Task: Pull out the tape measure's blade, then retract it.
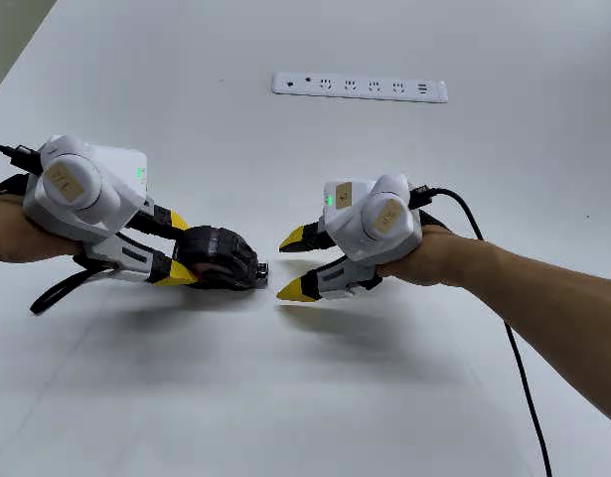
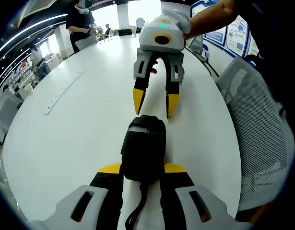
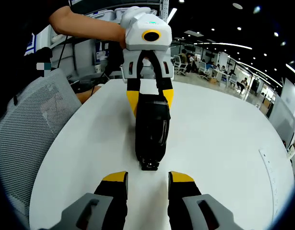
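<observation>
The left hand-held gripper (image 1: 178,248) is pinching the boxy black tape measure (image 1: 221,256), its blade end facing frame-right toward the spread right hand-held gripper (image 1: 291,265).

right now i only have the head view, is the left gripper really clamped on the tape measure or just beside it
Observer: Clamped. In the left gripper view the tape measure sits between the yellow tips of the left gripper, which press on both its sides.
Operator: is the right gripper on the blade end yet
Observer: No. The right gripper view shows the right gripper open, with its tips just short of the blade end and not touching it.
Operator: anything trailing off the case
Observer: A black strap runs from its rear, back between the left gripper's jaws.
</observation>
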The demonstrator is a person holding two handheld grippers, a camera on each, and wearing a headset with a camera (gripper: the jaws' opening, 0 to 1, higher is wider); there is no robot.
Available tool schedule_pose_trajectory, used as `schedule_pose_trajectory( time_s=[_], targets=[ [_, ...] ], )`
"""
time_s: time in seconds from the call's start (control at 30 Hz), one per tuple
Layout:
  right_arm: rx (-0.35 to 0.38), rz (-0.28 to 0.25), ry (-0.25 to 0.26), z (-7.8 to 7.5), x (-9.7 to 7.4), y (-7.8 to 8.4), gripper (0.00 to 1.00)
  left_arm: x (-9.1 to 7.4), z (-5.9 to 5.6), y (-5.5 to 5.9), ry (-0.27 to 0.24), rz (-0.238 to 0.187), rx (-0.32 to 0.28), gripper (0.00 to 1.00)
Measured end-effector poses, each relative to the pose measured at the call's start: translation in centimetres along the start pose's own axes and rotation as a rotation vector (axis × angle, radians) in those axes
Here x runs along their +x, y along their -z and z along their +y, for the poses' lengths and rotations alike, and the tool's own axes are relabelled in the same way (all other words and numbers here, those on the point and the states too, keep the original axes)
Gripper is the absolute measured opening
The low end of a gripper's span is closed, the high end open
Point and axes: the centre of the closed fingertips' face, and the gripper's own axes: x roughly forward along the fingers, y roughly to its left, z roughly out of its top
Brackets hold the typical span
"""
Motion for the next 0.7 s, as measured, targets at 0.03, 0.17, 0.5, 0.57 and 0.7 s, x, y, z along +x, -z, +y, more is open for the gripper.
schedule_pose_trajectory(
  time_s=[0.03, 0.17, 0.5, 0.57, 0.7],
  targets=[
    [-0.006, 0.001, -0.002, 0.0, 0.1, -0.1, 0.30, 0.0, 0.0, 0.0, 0.001, -0.001, -0.002, 0.24],
    [-0.026, 0.009, -0.004, -0.2, 0.6, -0.3, 0.25, 0.0, 0.0, 0.0, 0.002, 0.001, -0.007, 0.23],
    [-0.041, 0.025, -0.016, -0.1, 1.7, -0.3, 0.17, 0.0, 0.0, 0.1, 0.003, 0.001, -0.006, 0.23],
    [-0.037, 0.026, -0.017, -0.1, 1.8, -0.3, 0.16, 0.0, 0.0, 0.1, 0.003, 0.001, -0.005, 0.23],
    [-0.029, 0.026, -0.018, -0.1, 2.1, -0.3, 0.14, 0.0, 0.0, 0.1, 0.004, -0.001, -0.009, 0.23]
  ],
)
